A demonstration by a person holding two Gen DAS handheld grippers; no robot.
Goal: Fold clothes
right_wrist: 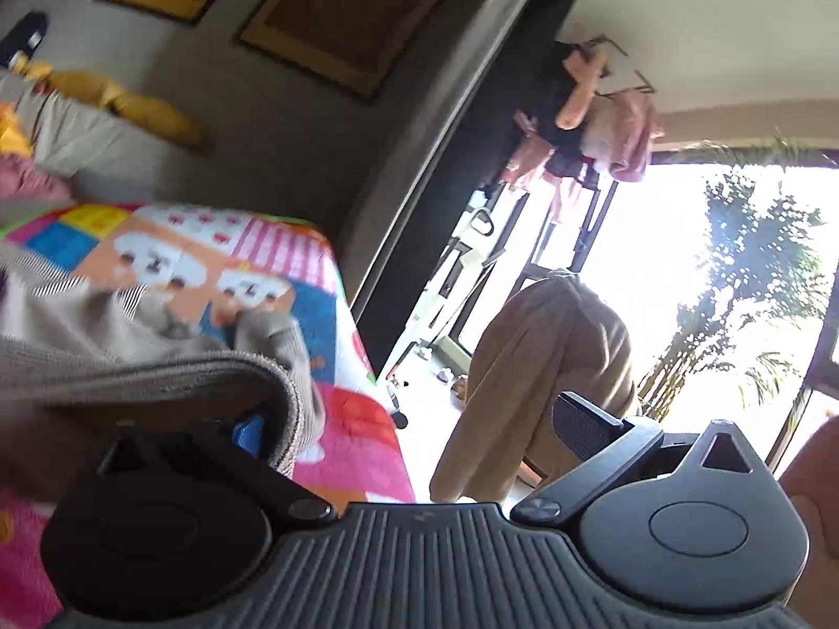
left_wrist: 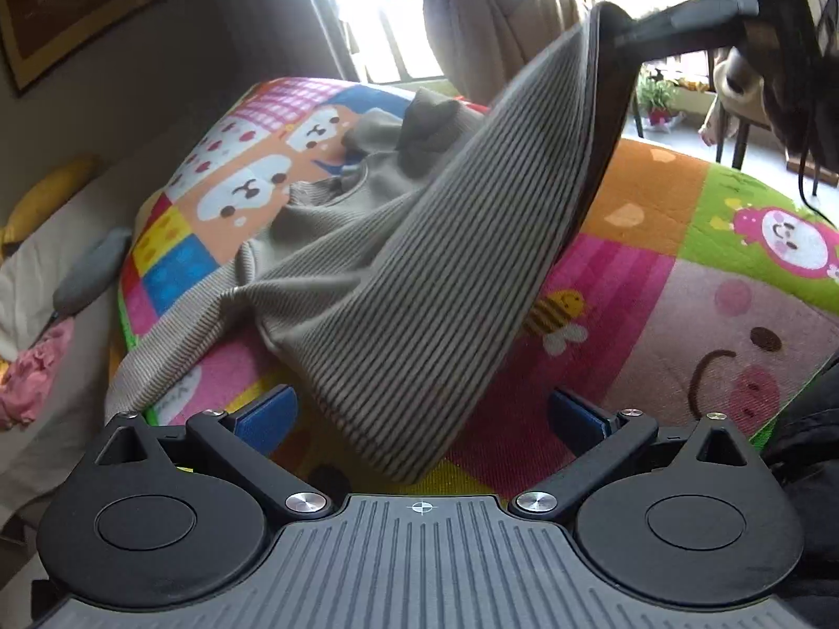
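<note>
Sweater (left_wrist: 419, 283) edge draped over the right tongs (right_wrist: 419, 430), jaws apart; left tongs (left_wrist: 419, 419) apart too. Clamp first, then carry it across the mat (left_wrist: 655, 314).

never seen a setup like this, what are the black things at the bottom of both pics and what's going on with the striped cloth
They are two hand-held grippers, each carrying a camera that looks out along its two fingers; no robot arm. One picture comes from the left gripper, whose fingers stand wide open with nothing gripped. Ahead of it a grey striped sweater lies partly on a colourful cartoon blanket, one edge lifted high. The other picture is from the right gripper: its fingers look apart, with the sweater's edge draped over the left one. Whether it truly pinches the cloth is unclear.
</note>
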